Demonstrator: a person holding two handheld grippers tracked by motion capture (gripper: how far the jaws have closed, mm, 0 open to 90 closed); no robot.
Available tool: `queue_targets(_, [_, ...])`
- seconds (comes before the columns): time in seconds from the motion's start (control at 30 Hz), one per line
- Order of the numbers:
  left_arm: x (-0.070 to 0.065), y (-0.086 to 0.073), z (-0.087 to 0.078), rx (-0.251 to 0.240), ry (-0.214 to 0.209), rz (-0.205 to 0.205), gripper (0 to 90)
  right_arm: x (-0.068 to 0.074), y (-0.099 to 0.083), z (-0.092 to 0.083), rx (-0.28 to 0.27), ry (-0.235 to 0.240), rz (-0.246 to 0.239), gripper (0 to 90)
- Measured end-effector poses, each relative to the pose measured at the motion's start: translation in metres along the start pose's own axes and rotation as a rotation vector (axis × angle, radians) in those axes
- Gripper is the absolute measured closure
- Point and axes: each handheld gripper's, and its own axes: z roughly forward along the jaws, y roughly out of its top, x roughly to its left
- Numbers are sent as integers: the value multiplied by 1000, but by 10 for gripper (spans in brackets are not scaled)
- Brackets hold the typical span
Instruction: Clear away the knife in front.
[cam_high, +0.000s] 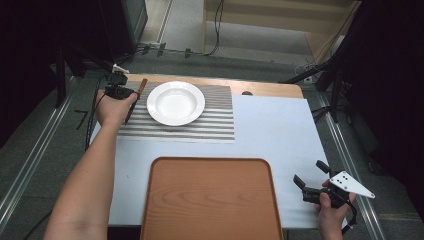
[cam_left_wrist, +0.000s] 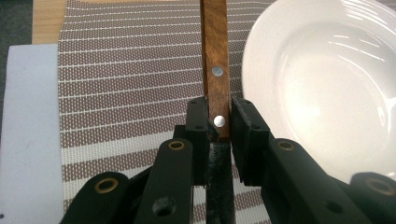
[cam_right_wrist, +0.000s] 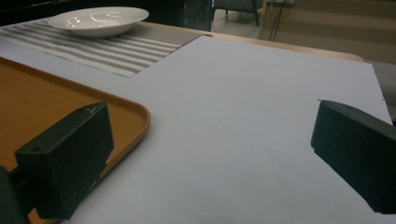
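Striped matting (cam_left_wrist: 130, 70) covered the worktop's (cam_high: 280, 130) far end, where the left hand-held gripper (cam_left_wrist: 218, 122) clamped a wooden-handled knife (cam_left_wrist: 215, 60) beside the plate (cam_left_wrist: 327, 79); the right hand-held gripper (cam_right_wrist: 210, 154) gaped wide.

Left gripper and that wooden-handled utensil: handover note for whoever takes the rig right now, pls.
Left gripper: shut on the wooden-handled utensil, jaws clamped near the end of its riveted handle, over the striped placemat just left of the white plate. Whether the utensil rests on the mat or is lifted cannot be told.
Right gripper: open, holds nothing, low over the pale table cover right of the wooden tray.
Done: plate sits on the placemat; utensil is at its left side.
Left: probably set the utensil down beside the plate and release. Tray holds nothing.
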Motion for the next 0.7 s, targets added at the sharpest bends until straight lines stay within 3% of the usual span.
queue_targets(0.13, [-4, -8, -8, -23, -53, -11, 770, 0, 0, 0, -1, 1, 1, 0])
queue_targets(0.43, [-22, -24, -17, -12, -56, 56, 770, 0, 0, 0, -3, 1, -2, 0])
queue_targets(0.7, [-35, -35, -29, -34, -86, 87, 770, 0, 0, 0, -3, 1, -3, 0])
